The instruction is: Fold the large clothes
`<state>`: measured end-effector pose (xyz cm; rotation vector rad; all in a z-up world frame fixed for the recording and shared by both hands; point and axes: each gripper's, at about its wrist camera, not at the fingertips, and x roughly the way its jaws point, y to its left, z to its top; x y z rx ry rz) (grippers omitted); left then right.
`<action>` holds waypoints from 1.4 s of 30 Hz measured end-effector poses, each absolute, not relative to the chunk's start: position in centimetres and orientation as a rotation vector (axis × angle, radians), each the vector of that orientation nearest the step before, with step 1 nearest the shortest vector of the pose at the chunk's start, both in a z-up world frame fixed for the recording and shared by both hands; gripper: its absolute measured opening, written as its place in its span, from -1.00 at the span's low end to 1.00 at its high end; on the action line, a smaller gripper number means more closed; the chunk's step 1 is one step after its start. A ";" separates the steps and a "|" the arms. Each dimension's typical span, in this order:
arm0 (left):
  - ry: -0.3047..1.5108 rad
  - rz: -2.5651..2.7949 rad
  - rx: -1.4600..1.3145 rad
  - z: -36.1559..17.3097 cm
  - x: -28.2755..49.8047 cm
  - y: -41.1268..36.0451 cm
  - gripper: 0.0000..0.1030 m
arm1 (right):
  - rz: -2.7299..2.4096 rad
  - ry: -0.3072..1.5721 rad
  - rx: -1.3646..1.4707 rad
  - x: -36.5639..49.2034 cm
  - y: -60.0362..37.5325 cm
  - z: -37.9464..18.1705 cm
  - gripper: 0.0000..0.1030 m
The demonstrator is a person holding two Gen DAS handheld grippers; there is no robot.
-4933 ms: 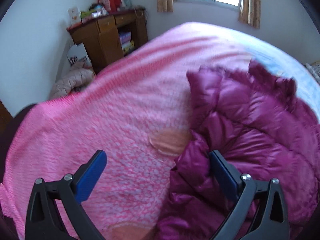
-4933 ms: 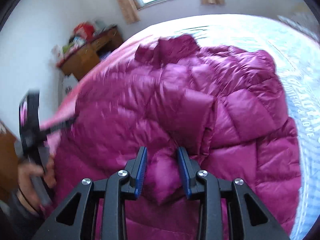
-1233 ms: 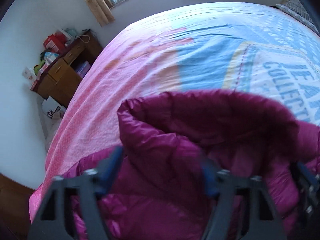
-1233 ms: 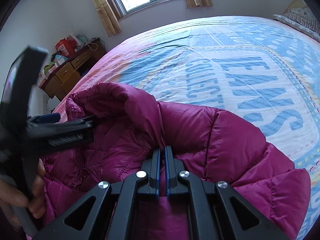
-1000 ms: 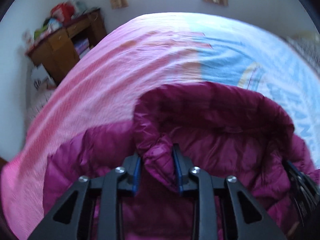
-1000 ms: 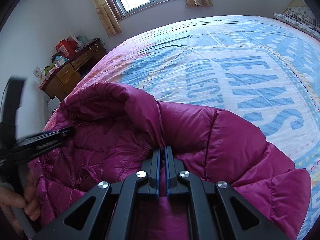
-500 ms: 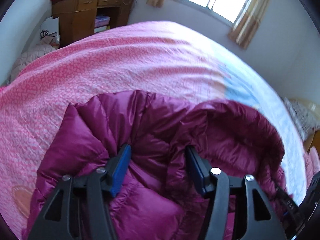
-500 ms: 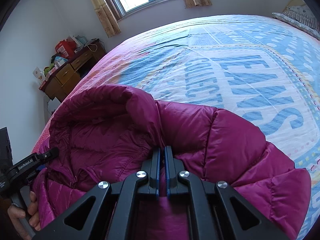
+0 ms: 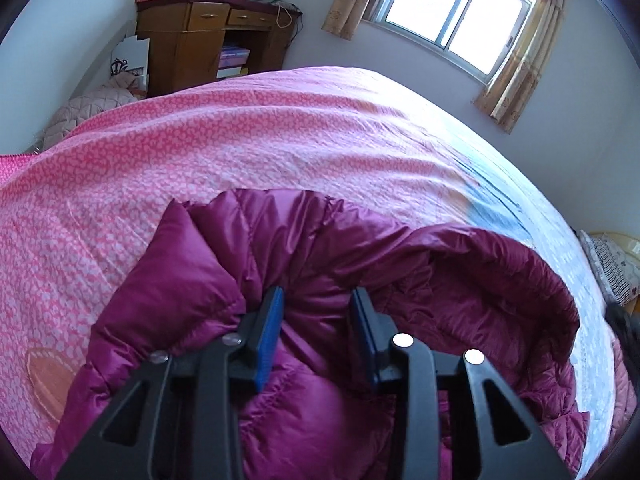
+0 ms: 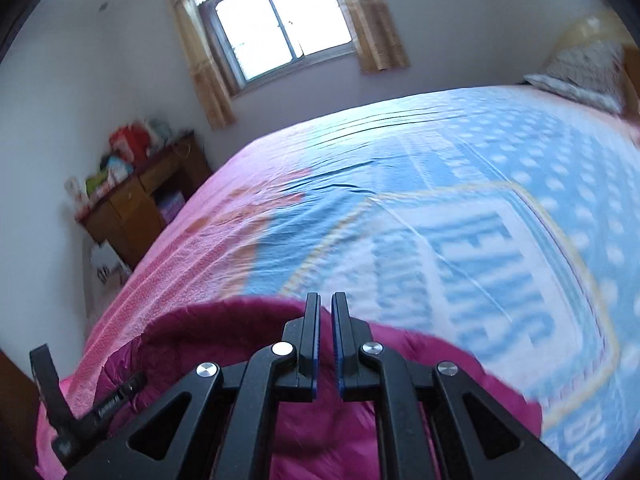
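Observation:
A magenta puffer jacket (image 9: 440,280) lies bunched on the bed, its collar or hood rim arching up on the right. My left gripper (image 9: 317,320) points down into it. Its jaws are closing, and a thick fold of the jacket fills the gap and presses against both blue pads (image 9: 269,332). In the right wrist view my right gripper (image 10: 325,320) hovers above the jacket (image 10: 200,344), shut to a thin slit with nothing between its pads. The left tool's black body (image 10: 80,412) shows at that view's lower left.
The bed cover (image 9: 280,140) is pink on the near side and blue with large letters (image 10: 460,240) farther over. A cluttered wooden desk (image 9: 200,40) stands by the wall, with a quilted bundle (image 9: 92,108) on the floor. Beyond are a curtained window (image 10: 276,20) and a pillow (image 10: 580,72).
My right gripper has let go of the jacket and lifted clear above it. My left gripper's jaws have narrowed onto a fold of the jacket, and it has hardly shifted.

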<state>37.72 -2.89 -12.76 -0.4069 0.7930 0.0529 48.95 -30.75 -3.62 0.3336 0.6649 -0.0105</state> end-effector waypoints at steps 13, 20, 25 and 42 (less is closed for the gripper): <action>0.762 0.028 -0.499 -12.9 37.0 -1.5 -0.27 | 0.149 0.846 0.353 49.3 -27.4 -12.7 -0.90; 0.624 0.123 -0.363 -8.4 33.4 -1.2 0.11 | 0.149 0.821 0.360 49.6 -27.9 -13.0 -0.90; 0.552 -0.010 -0.104 -3.1 34.2 -6.9 0.58 | 0.138 0.815 0.328 49.3 -27.2 -12.8 -0.90; 0.894 0.086 -0.085 -12.7 41.6 -7.4 0.81 | 0.174 0.803 0.380 49.0 -27.9 -12.8 -0.90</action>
